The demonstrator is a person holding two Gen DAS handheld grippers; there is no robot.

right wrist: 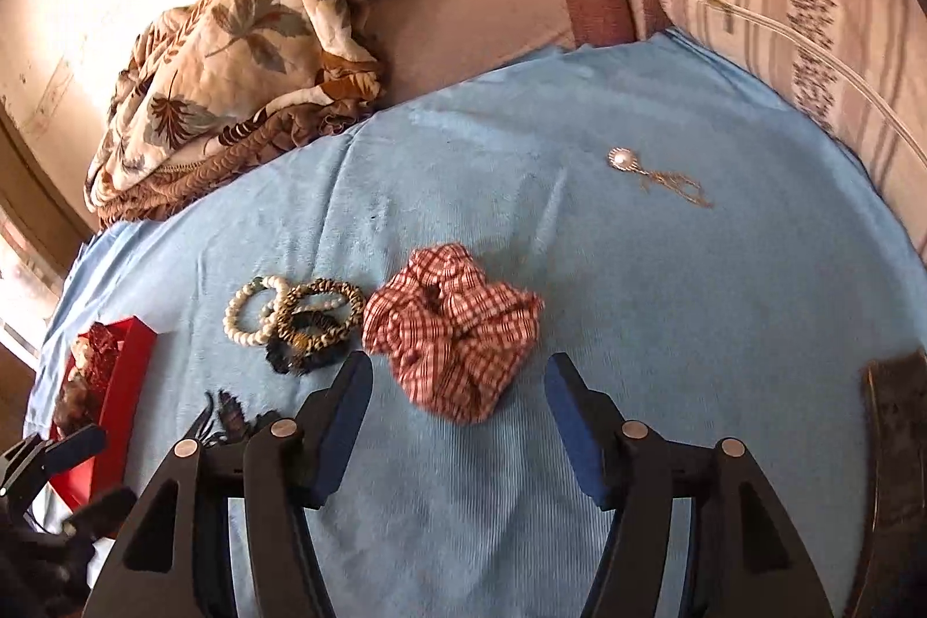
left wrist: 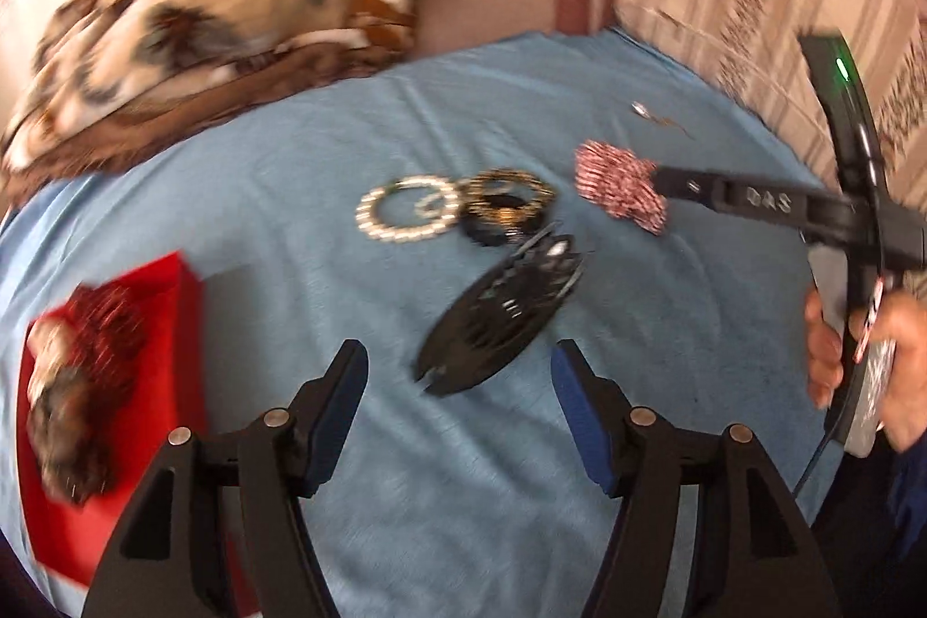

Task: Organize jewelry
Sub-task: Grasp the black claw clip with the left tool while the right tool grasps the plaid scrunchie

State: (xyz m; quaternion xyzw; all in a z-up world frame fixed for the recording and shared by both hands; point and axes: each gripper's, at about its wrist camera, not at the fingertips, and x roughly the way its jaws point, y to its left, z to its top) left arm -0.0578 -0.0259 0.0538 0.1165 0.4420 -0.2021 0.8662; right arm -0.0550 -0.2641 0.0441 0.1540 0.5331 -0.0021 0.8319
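Both grippers angled down, jaws apart

The left gripper [left wrist: 457, 375] and right gripper [right wrist: 457, 386] hold nothing; a hand [left wrist: 869, 363] grips the right gripper's handle.

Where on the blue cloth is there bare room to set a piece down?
Free: the blue cloth right of the checked scrunchie, below the pearl pendant, and above the bracelets. Crowded: bracelets, black hair clip and red box at left.

Blue-sheeted bed [right wrist: 666, 305] bearing checked scrunchie [right wrist: 455, 328], 3 bracelets [right wrist: 292, 314], pearl pendant [right wrist: 623, 158], red box [right wrist: 124, 386], black hair clip [left wrist: 504, 311].
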